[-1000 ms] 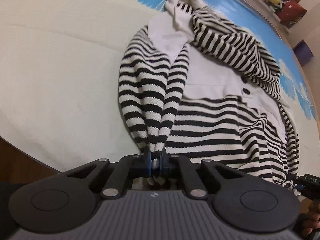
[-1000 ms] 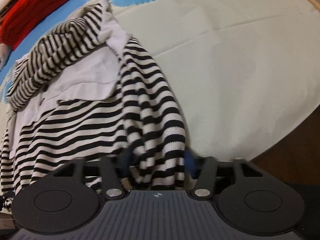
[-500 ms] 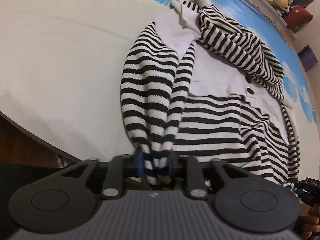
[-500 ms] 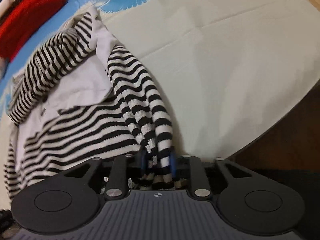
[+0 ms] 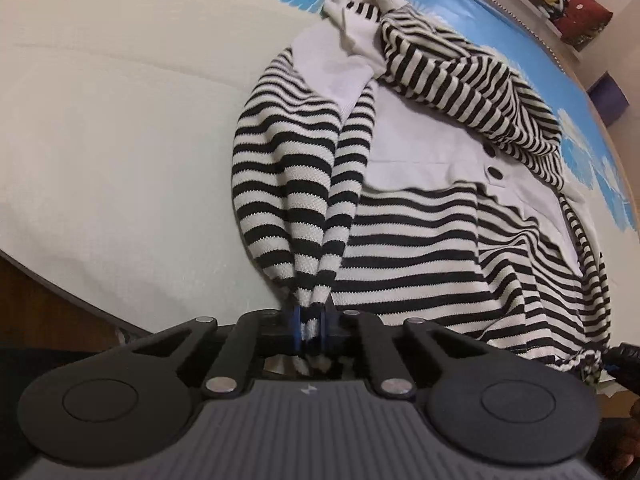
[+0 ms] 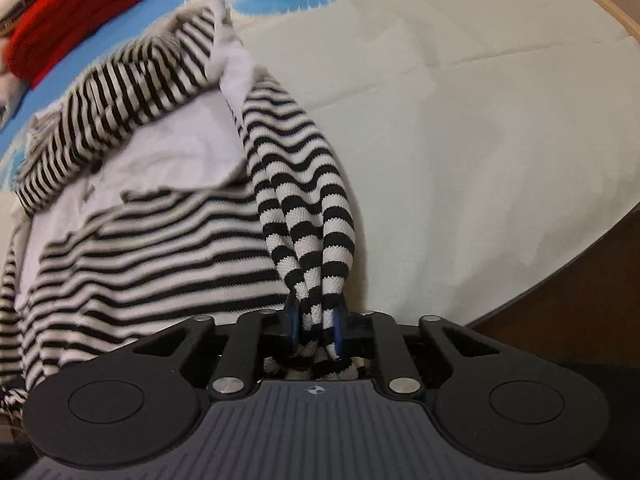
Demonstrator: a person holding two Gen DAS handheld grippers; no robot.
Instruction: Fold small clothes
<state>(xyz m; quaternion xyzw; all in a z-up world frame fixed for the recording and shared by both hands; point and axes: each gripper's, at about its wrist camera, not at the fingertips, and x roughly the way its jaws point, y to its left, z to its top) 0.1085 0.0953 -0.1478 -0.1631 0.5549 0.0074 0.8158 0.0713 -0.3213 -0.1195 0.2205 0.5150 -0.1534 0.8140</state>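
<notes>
Both tongs, left tongs (image 5: pixel 309 330) and right tongs (image 6: pixel 314 330), clench bunched corners of a striped sweater (image 5: pixel 420 240); folding seems barely begun on the bed (image 5: pixel 120 140).

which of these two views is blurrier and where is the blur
Right wrist view: motion blur smears the striped sweater toward the left, while the right gripper stays sharp. Left wrist view: crisp throughout, only fisheye bending at the bed edge.

Striped top (image 5: pixel 420 240) on bedspread (image 5: pixel 120 140); red garment (image 6: pixel 76 12)
</notes>
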